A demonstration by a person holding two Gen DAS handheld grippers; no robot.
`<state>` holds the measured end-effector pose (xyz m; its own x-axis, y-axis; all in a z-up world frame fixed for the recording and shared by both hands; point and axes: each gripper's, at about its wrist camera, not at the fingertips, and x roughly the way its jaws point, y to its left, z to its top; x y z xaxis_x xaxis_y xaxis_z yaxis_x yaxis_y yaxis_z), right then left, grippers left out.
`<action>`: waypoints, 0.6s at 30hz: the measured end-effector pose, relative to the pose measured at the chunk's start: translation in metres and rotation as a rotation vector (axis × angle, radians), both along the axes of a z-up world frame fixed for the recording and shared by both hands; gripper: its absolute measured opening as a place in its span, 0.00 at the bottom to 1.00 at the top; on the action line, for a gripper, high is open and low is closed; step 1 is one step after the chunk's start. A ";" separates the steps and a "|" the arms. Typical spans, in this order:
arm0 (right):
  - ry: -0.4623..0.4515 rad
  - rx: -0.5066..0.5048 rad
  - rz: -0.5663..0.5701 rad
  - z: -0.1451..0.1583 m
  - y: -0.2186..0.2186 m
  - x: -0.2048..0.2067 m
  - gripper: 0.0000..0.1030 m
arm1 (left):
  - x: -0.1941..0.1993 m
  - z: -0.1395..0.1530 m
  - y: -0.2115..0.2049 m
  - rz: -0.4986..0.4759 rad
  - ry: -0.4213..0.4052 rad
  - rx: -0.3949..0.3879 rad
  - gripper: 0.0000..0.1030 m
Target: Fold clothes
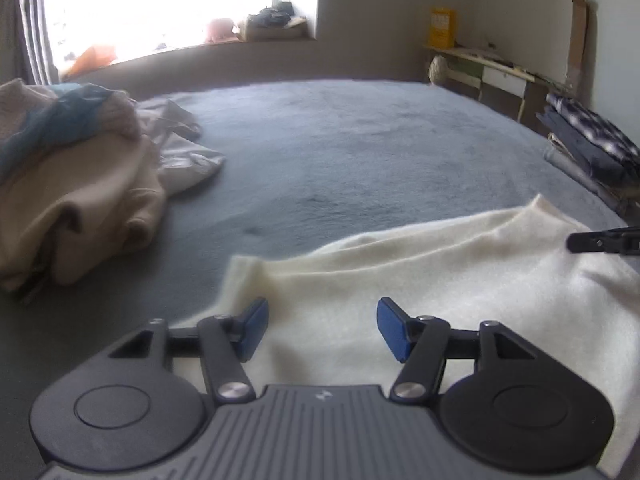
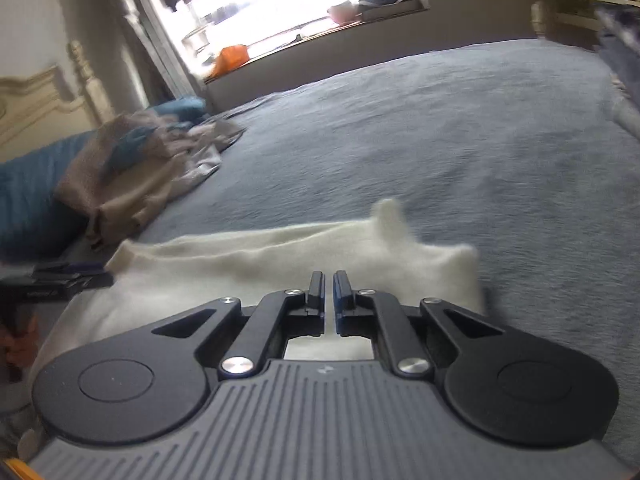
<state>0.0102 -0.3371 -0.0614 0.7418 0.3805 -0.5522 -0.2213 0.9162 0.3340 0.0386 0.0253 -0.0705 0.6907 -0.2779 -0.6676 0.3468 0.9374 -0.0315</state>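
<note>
At the bottom of the left view, the left tongs stand apart over the white cloth, nothing between them. The right tongs are nearly together (a thin gap, holding nothing). The cloth lies on the grey bed. Upper left sits a clothes pile.

I see a wide bed under a grey-blue plush cover, a blown-out bright window above a cluttered sill, pale walls, a cream carved headboard, and a low wooden shelf unit at right.
</note>
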 end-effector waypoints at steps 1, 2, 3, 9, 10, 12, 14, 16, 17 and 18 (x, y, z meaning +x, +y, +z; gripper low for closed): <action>0.007 -0.006 0.025 -0.002 0.007 0.003 0.05 | 0.007 -0.005 -0.002 0.019 0.024 0.007 0.60; 0.021 0.009 0.030 -0.005 0.008 0.007 0.05 | 0.015 -0.010 -0.001 0.055 0.041 0.016 0.60; 0.037 0.030 0.029 -0.009 0.008 0.011 0.05 | 0.021 -0.014 0.004 0.088 0.046 0.010 0.59; 0.084 0.239 -0.210 -0.025 -0.054 0.024 0.00 | 0.033 -0.010 0.028 0.173 0.045 -0.069 0.62; 0.077 0.259 -0.246 -0.024 -0.062 0.022 0.00 | 0.034 -0.009 0.029 0.208 0.048 -0.054 0.66; 0.063 0.293 -0.308 -0.021 -0.074 0.016 0.02 | 0.035 -0.007 0.034 0.268 0.092 -0.058 0.68; 0.050 0.301 -0.331 -0.015 -0.074 0.009 0.06 | 0.030 -0.001 0.038 0.296 0.103 -0.109 0.69; 0.041 0.323 -0.312 -0.009 -0.069 0.000 0.06 | 0.020 0.010 0.036 0.301 0.085 -0.127 0.71; 0.038 0.329 -0.294 -0.006 -0.064 -0.005 0.06 | 0.015 0.015 0.033 0.294 0.073 -0.123 0.72; 0.036 0.325 -0.272 -0.002 -0.058 -0.009 0.06 | 0.010 0.020 0.028 0.281 0.059 -0.112 0.74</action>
